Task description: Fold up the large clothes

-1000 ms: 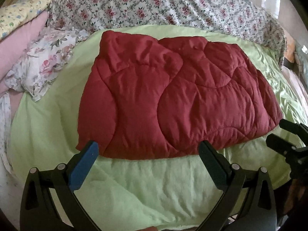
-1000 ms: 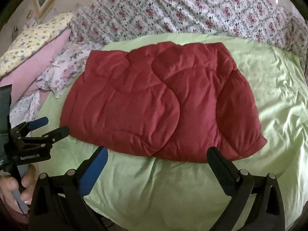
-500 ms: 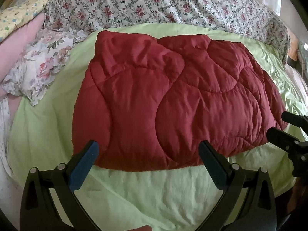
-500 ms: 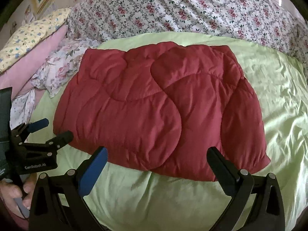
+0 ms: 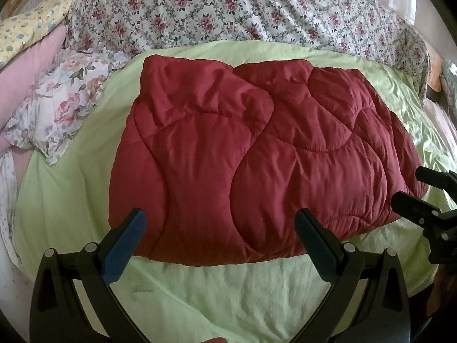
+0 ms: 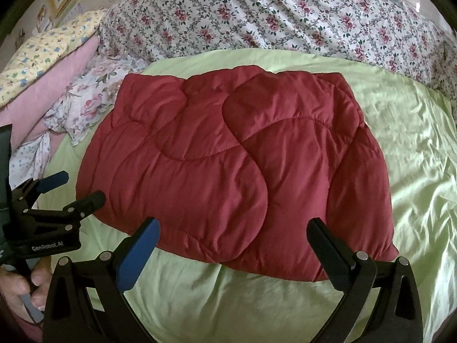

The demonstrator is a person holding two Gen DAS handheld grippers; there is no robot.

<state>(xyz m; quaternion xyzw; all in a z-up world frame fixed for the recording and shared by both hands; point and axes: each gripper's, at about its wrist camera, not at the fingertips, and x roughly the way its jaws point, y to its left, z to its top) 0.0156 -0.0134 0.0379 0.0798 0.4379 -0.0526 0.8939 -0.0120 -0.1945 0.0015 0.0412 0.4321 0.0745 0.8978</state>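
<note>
My left gripper [image 5: 218, 228] hangs spread wide, holding nothing. The folded red quilt [image 5: 257, 154] lies flat on the green sheet [image 5: 228, 291], long axis running 9 to 3 o'clock. My right gripper [image 6: 232, 238] gapes wide too, empty.

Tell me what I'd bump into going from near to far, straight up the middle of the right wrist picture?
Light green sheet → red quilted blanket → flowery bedspread.
</note>
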